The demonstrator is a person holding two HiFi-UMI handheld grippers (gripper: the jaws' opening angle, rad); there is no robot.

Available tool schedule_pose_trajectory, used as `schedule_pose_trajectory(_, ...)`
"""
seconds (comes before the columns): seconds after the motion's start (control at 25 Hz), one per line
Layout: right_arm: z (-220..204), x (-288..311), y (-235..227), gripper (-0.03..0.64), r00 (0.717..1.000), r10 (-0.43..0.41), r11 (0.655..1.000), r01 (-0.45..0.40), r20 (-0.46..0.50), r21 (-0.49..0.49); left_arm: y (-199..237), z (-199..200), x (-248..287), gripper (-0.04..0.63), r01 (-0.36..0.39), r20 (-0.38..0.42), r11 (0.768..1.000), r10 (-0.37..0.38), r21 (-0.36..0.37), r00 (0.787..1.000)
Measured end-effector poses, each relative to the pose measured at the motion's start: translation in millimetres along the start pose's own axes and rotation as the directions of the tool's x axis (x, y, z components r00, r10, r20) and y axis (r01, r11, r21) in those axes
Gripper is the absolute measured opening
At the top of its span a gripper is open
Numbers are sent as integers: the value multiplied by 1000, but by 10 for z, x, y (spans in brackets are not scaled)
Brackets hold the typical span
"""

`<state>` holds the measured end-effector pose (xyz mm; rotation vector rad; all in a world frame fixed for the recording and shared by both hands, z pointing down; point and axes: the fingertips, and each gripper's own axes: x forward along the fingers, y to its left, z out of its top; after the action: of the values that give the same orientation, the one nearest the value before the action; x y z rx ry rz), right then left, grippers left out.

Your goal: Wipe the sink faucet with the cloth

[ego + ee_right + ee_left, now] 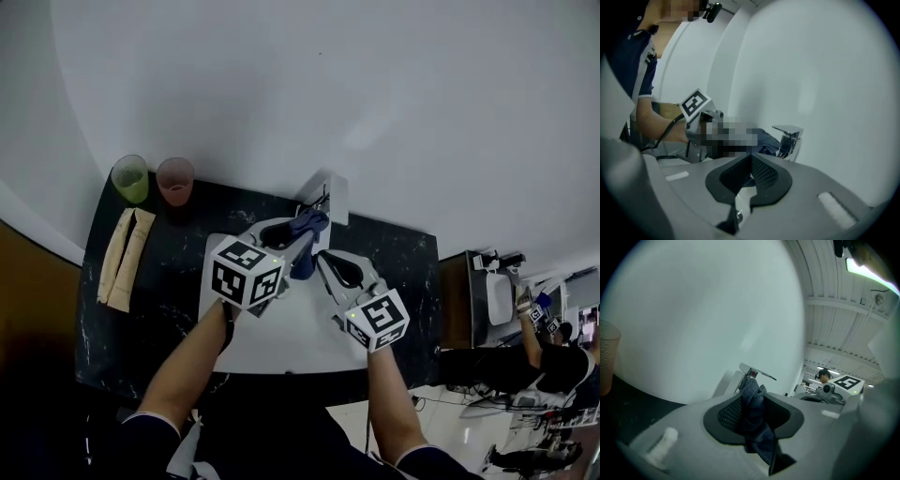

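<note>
A chrome faucet [330, 195] stands at the back rim of the white sink [281, 342]. My left gripper [298, 232] is shut on a dark blue cloth [307, 223], and the cloth's top reaches up to the faucet. In the left gripper view the cloth [753, 416] hangs bunched between the pads, with the faucet [753, 373] just beyond it. My right gripper [330, 262] sits over the sink to the right of the cloth, shut with nothing in it. In the right gripper view the jaws [750, 164] meet empty, and the faucet [789, 138] and cloth [767, 140] lie ahead.
A black counter [412, 272] surrounds the sink. A green cup [130, 178], a pink cup [175, 180] and a folded beige cloth [127, 258] sit at its left. The white wall rises right behind the faucet. Another person [553, 347] is at far right.
</note>
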<state>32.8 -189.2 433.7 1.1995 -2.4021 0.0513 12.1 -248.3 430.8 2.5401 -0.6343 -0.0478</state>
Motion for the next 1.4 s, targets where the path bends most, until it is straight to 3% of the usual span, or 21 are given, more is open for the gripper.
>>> schedule_pose_trajectory(0.56,22,-26,35,5,1000,-13,1000,13,8,-14,461,417,356,107,-65,123,998,65,-8,990)
schedule_pose_trajectory(0.92,24,-30,33,5,1000,-2,1000,2,16,-4,164,823,324,107,23,218,998,-37,64,975)
schedule_pose_trajectory(1.2,32,-37,29,5,1000,5,1000,-5,27,0,-328,849,210,107,176,212,972,-206,153,955)
schedule_pose_trajectory(1.4,35,-35,30,5,999,3,1000,-4,34,7,-90,859,300,107,70,226,987,-101,143,969)
